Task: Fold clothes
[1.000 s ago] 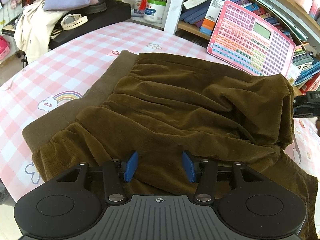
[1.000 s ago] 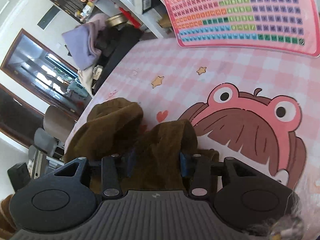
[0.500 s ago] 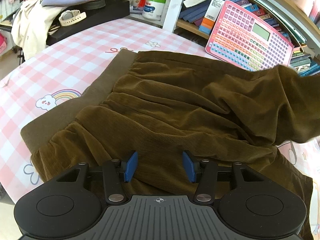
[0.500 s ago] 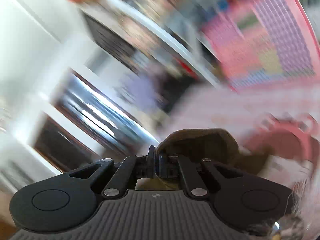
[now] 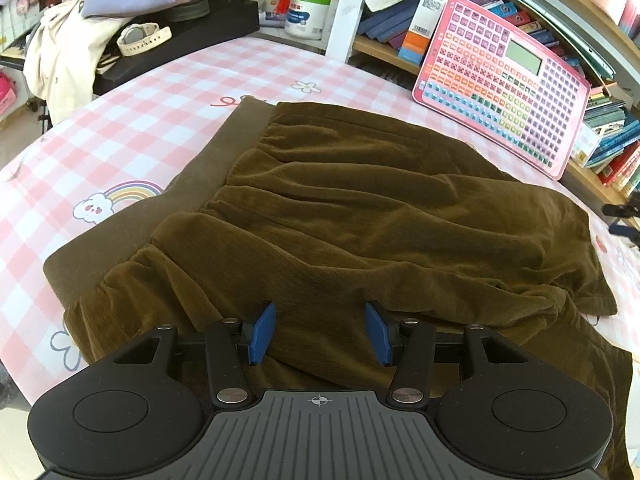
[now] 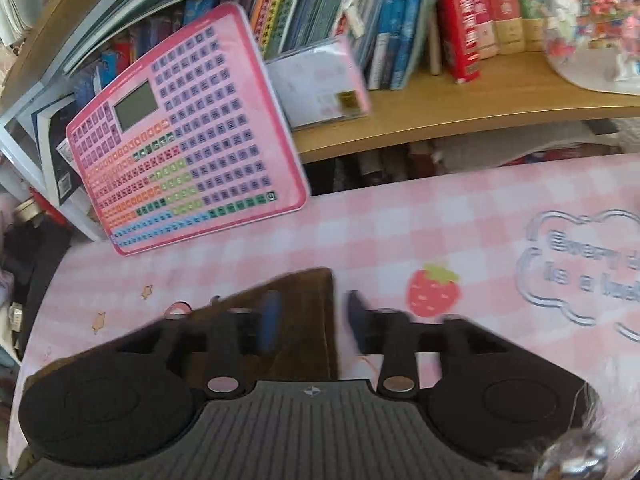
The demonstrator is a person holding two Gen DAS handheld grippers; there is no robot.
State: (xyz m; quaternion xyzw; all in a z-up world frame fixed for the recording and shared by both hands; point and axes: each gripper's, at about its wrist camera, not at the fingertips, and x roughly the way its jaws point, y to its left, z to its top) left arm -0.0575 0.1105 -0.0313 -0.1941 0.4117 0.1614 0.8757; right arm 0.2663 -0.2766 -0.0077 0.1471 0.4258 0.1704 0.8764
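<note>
In the left wrist view we see, at the upper left of the frame, a heap of pale clothing (image 5: 60,52) and a white wristwatch (image 5: 142,38) lying on a black stand (image 5: 192,32). Further right along the top stands a white tub (image 5: 306,14) full of pens. Across the middle, a brown corduroy garment (image 5: 360,208) lies spread on the pink checked tablecloth (image 5: 132,108), its smooth waistband (image 5: 160,204) toward the left and a folded-over layer of cloth reaching to the right side of the frame. At the bottom centre, the left gripper (image 5: 320,332) hovers over the near edge of the garment with its blue pads parted about halfway; the cloth lies under the gap and nothing is pinched between the pads. At the upper right, a pink key-grid board (image 5: 500,80) leans against the bookshelf (image 5: 384,50). In the right wrist view, which is somewhat blurred, the same board (image 6: 188,140) stands at the upper left against a shelf of books (image 6: 460,12). At the bottom centre, the right gripper (image 6: 314,320) has its jaws just reopened to a moderate gap; they grasp nothing, and a brown corner of the garment (image 6: 304,292) lies on the tablecloth beneath the left finger. To the right of it we see a printed strawberry (image 6: 432,290) on the cloth.
</note>
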